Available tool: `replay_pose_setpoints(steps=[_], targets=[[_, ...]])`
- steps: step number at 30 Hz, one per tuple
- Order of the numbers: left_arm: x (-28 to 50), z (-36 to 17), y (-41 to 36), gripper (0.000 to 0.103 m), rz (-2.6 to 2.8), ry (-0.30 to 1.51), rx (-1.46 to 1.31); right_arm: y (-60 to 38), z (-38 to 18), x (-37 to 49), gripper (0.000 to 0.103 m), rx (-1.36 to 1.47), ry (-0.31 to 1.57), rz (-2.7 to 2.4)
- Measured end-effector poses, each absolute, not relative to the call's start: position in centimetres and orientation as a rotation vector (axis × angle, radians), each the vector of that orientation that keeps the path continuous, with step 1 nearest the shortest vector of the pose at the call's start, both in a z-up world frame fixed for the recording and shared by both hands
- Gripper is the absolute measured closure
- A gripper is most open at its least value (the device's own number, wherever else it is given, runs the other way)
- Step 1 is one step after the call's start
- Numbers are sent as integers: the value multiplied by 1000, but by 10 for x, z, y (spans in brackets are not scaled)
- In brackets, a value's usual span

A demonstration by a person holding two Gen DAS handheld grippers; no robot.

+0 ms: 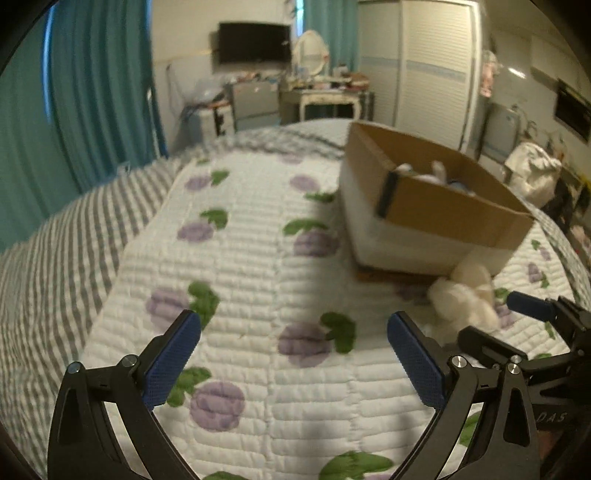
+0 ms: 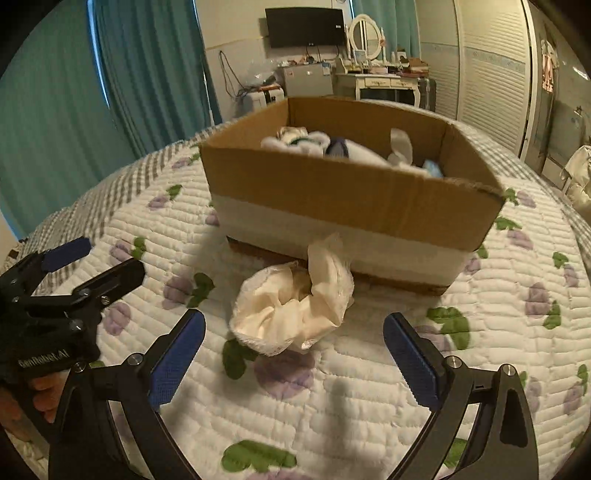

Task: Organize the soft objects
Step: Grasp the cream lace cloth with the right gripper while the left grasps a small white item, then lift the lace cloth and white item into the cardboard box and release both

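A cream soft toy (image 2: 291, 314) lies on the quilted bed (image 2: 332, 406) just in front of an open cardboard box (image 2: 332, 188). The box holds several soft toys (image 2: 314, 144). My right gripper (image 2: 294, 350) is open and empty, low over the quilt, with the cream toy just beyond its fingertips. My left gripper (image 1: 294, 347) is open and empty over bare quilt (image 1: 240, 258). In the left wrist view the cream toy (image 1: 465, 295) lies to the right by the box (image 1: 443, 206), and the right gripper (image 1: 495, 325) is beside it. The left gripper (image 2: 92, 258) shows at the right wrist view's left edge.
The bed has a white quilt with purple flowers over a grey striped sheet (image 1: 55, 240). Teal curtains (image 1: 74, 92) hang on the left. A TV (image 2: 304, 27), dressing table (image 2: 380, 83) and wardrobe (image 2: 487, 66) stand beyond the bed.
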State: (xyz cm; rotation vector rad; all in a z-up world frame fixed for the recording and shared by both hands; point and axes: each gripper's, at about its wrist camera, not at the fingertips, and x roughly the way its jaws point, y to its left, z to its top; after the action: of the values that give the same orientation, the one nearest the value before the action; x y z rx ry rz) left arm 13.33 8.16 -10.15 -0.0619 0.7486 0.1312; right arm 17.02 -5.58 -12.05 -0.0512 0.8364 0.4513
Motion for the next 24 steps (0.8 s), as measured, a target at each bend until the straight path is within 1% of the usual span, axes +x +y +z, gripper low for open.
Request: replay_pose_setpoints(steps=[2, 3, 4, 5, 6, 7, 9, 14, 17, 19, 20, 21, 24], targets=[[132, -106, 90, 1, 148, 759, -87, -55, -124, 175, 13, -39, 842, 456], [131, -107, 91, 1, 153, 763, -96, -55, -126, 178, 23, -30, 846, 461], [130, -107, 92, 1, 157, 770, -107, -55, -127, 180, 41, -26, 850, 465], [129, -107, 91, 1, 156, 783, -122, -55, -128, 183, 52, -22, 856, 468], [127, -107, 88, 1, 149, 791, -131, -56, -130, 185, 69, -17, 864, 468], [126, -106, 85, 1, 139, 795, -135, -58, -129, 186, 77, -12, 864, 466], [126, -103, 73, 1, 120, 805, -129, -68, -126, 183, 85, 19, 844, 464], [135, -96, 31, 1, 71, 852, -109, -108, -106, 176, 85, 127, 800, 435], [143, -97, 11, 1, 51, 858, -125, -117, -94, 175, 85, 63, 767, 382], [151, -105, 2, 2, 53, 874, -129, -129, -91, 177, 85, 82, 756, 351], [156, -111, -3, 7, 45, 889, -133, -134, -91, 179, 85, 80, 755, 335], [159, -117, -7, 8, 39, 902, -131, -137, -93, 180, 85, 69, 757, 309], [168, -134, -17, 8, 33, 935, -111, -149, -102, 185, 85, 79, 776, 275]])
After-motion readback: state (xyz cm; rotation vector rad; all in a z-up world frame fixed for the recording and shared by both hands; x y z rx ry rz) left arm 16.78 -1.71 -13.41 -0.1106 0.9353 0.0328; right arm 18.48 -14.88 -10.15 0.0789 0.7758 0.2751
